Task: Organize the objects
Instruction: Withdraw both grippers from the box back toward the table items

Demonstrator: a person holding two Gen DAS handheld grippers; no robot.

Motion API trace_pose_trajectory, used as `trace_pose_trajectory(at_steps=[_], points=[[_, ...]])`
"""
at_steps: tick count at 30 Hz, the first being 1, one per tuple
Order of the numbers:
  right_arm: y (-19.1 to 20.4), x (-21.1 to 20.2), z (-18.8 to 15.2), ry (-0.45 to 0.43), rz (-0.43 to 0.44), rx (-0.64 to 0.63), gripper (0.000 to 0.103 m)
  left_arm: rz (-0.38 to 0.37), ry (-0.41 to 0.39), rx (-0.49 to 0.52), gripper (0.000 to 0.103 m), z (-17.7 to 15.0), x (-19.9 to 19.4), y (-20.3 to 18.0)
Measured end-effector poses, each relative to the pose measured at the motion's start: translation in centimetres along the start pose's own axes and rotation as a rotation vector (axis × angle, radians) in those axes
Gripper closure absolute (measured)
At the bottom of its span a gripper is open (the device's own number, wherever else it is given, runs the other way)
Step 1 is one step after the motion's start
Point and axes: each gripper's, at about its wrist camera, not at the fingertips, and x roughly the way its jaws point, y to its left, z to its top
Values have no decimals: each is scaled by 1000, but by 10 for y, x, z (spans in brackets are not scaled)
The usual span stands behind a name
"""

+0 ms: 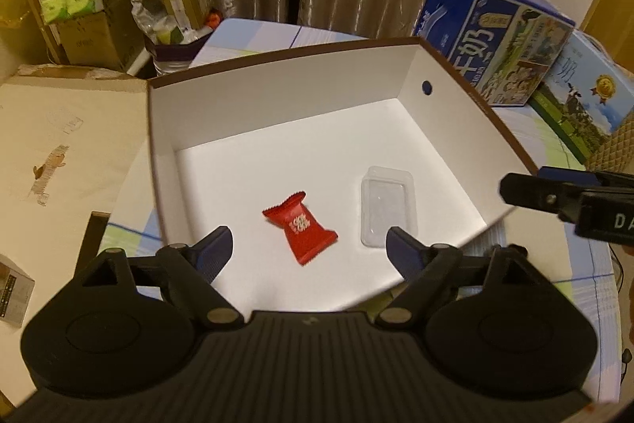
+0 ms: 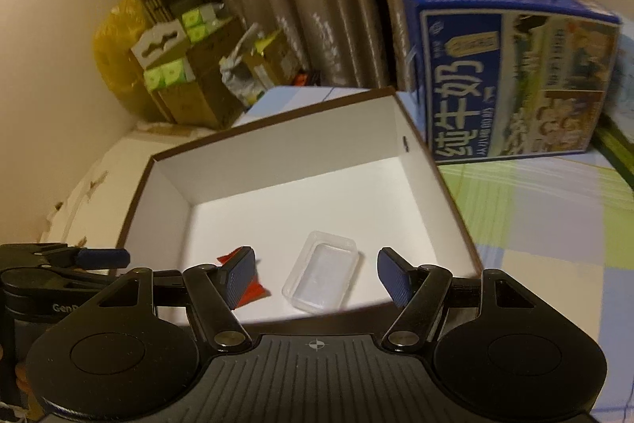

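Both grippers hover over the near edge of the white box (image 1: 285, 94), fingers spread and empty: the left gripper (image 1: 309, 248) frames the red candy packet (image 1: 301, 230), the right gripper (image 2: 315, 274) frames the clear plastic tray (image 2: 321, 274). Packet and tray lie apart on the box floor near its front edge; nothing else is inside. The flat packet could slip from the pads, and the light tray might skid or buckle if squeezed. The milk carton (image 2: 511, 82) stands on the desk behind the box's right corner.
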Motion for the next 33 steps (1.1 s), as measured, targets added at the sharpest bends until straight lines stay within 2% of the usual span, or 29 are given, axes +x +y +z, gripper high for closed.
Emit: trace_pose_trajectory(at_steps=[8,15,24,33], points=[[0,-64,-39,-60,23,33,37,-2,-28,10,19,-38,-48,-6],[-2,-107,-74,-76,16,51,37,-22,-19,16,19,-71,-76,-22],[-8,-140,-125,-51,-5,60,37,-40,19,40,19,-116,-92,-44],[-22,-156,-169,14,-36,102,37,-56,104,67,19,-157,-84,-68]])
